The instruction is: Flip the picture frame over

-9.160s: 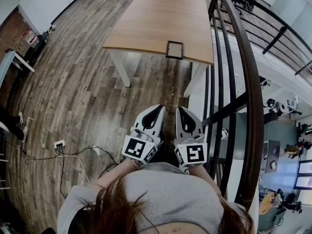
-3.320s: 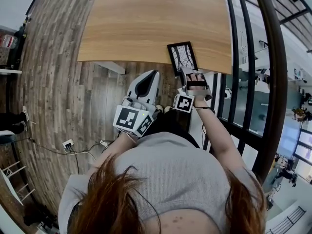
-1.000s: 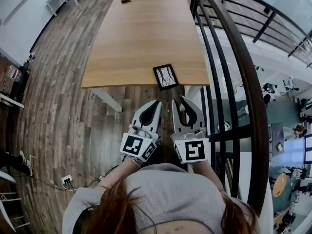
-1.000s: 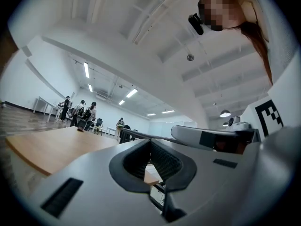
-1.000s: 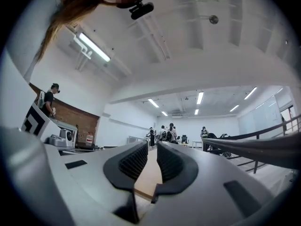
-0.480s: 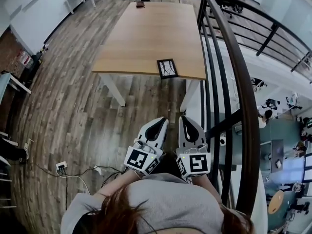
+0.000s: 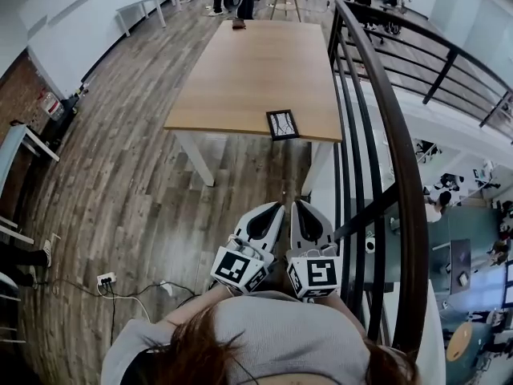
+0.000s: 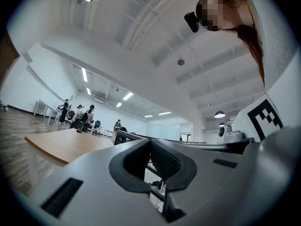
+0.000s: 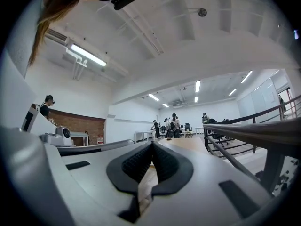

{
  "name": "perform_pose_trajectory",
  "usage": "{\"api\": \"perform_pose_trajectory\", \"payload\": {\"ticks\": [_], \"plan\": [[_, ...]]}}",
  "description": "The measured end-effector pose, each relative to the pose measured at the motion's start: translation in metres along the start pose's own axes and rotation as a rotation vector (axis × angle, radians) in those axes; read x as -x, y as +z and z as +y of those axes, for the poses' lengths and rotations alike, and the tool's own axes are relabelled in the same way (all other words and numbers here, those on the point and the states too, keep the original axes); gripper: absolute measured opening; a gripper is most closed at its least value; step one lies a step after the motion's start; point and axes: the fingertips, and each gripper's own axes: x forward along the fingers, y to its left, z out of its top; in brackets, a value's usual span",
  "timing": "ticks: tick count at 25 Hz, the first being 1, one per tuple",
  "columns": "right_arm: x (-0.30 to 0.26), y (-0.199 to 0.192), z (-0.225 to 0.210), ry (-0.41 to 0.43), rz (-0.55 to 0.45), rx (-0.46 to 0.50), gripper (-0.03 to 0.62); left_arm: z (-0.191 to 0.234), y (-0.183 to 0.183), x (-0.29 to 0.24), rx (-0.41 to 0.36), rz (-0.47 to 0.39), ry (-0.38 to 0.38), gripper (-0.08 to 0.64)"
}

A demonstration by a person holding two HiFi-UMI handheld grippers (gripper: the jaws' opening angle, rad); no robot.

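The left gripper [image 7: 271, 209] and right gripper [image 7: 301, 207] are held side by side, jaws pressed together, well apart from the picture frame [image 7: 282, 124] at the table's [image 7: 240, 70] near edge.

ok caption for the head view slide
Frame lies picture-up at near edge of table; left tool and right tool shut, empty, short of it.

Small rectangular black-bordered picture frame [image 7: 282, 124]: lies flat on light wooden table [image 7: 256, 62], picture side up. Inside black border: pale picture with thin dark branching lines, perhaps bare twigs; too small in head view to be sure. Portrait format, long sides running roughly away from table's near edge, slightly skewed to it. Position: just inside near edge, toward table's right-hand corner, well apart from far end. Whole outline visible, uncovered.
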Motion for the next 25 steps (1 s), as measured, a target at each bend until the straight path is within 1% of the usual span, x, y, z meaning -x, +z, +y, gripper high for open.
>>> {"api": "perform_pose_trajectory", "payload": {"ticks": [5, 8, 14, 19, 25], "plan": [[-0.003, -0.003, 0.004, -0.031, 0.022, 0.035, 0.015, 0.006, 0.008, 0.004, -0.014, -0.019, 0.000, 0.005], [-0.002, -0.001, 0.009, -0.034, 0.016, 0.033, 0.015, 0.008, 0.009, 0.011, -0.005, -0.023, 0.001, 0.005], [0.005, -0.002, 0.022, -0.020, 0.005, 0.038, 0.015, 0.009, 0.009, 0.020, 0.003, -0.027, -0.003, 0.005], [0.010, 0.000, 0.031, -0.015, -0.013, 0.028, 0.015, 0.006, 0.008, 0.028, -0.005, -0.024, -0.018, 0.005], [0.016, 0.000, 0.036, -0.006, -0.009, 0.043, 0.015, 0.003, 0.008, 0.033, 0.005, -0.018, -0.017, 0.005]]}}
